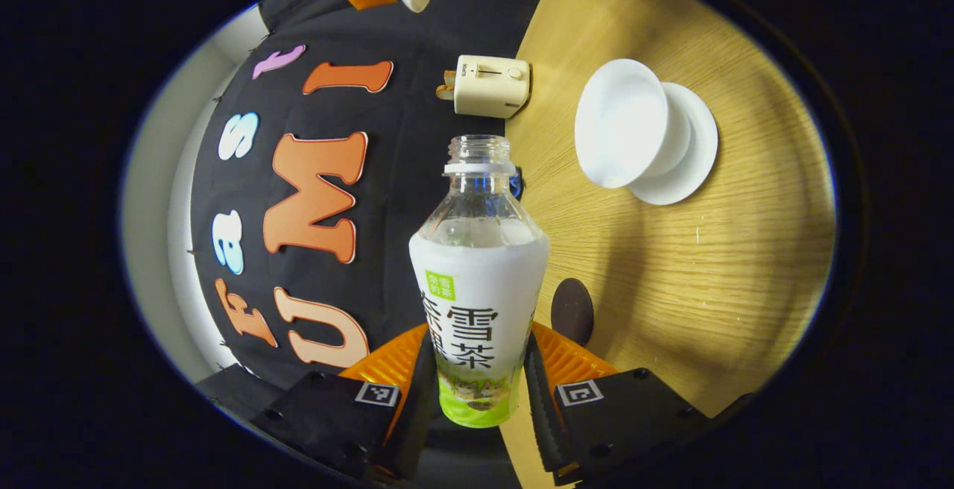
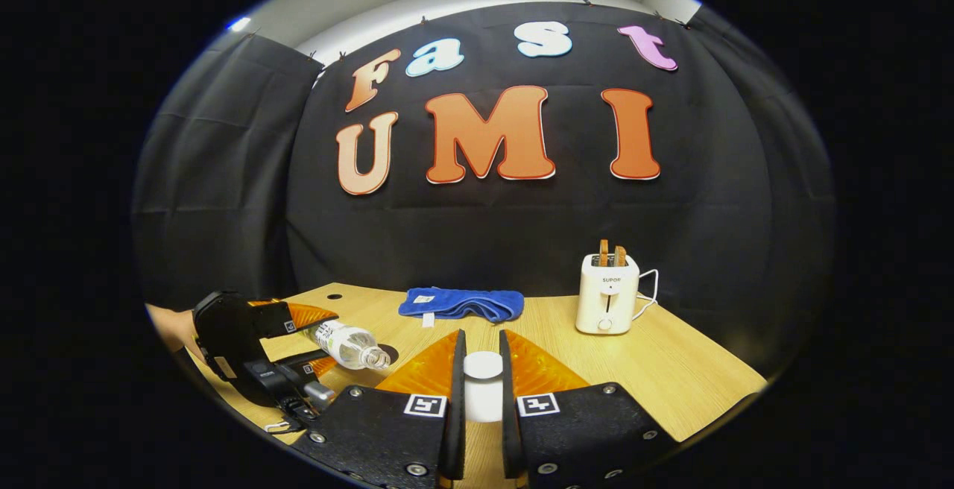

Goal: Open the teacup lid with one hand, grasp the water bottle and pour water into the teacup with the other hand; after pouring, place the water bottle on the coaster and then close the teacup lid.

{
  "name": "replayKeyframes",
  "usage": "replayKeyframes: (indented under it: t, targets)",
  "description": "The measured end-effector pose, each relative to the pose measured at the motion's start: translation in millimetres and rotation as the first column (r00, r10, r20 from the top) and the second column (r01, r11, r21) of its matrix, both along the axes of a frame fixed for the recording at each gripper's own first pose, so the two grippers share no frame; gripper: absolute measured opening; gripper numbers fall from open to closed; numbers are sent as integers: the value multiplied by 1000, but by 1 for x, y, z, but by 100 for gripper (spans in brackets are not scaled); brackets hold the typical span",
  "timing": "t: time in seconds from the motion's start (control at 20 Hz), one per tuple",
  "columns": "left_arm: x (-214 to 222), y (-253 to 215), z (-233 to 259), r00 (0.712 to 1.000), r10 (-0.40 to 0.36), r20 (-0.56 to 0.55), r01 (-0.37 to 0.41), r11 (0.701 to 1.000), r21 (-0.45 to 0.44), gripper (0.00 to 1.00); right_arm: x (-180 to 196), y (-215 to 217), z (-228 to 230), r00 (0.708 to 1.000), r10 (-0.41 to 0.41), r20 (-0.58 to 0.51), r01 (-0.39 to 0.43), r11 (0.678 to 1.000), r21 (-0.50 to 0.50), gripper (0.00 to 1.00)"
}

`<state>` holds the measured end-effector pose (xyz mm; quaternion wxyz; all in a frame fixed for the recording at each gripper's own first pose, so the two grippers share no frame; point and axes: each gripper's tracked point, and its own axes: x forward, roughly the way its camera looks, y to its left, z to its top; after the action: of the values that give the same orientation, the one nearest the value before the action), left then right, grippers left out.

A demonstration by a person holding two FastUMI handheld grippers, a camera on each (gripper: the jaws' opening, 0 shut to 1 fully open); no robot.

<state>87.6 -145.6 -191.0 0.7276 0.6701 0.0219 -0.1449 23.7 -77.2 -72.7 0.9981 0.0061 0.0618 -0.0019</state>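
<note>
Tabletop wood, carries everything; places given relative to the teacup. Blue cloth at the back near the wall, far from the teacup. Toaster also at the back, well apart from the teacup. Water bottle: uncapped, partly full, tipped on its side in the air, neck aimed toward the teacup side but well short of it; nothing pouring yet. Left tongs clenched on the bottle's labelled lower body. Judgement: thin plastic, squashy, light-ish, water shifts when tilted; label zone is the right grip, firm but not crushing. Teacup: white, open, sits on its saucer; looks like porcelain, so fragile, slick, tips easily. Coaster: small dark disc, between the bottle and the teacup, nearer the bottle. Lid: white knob clamped between the right tongs, held clear of the teacup; smooth, small, likely slippery.
</note>
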Motion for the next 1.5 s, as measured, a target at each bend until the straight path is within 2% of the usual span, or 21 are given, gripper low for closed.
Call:
replayKeyframes:
  t: [0.55,0.7,1.5]
  targets:
    - [-3,-3,17,998,-52,38,46,989,143,63,-2,-5,-5,1000,-4,-10,4,1000,-12,20]
    - [0,-2,18,997,-52,51,43,986,161,60,-3,-3,-9,1000,0,-14,-1,1000,-10,20]
    - [2,-4,35,981,-121,152,72,952,298,63,-4,7,-12,999,28,-21,-29,998,-49,20]
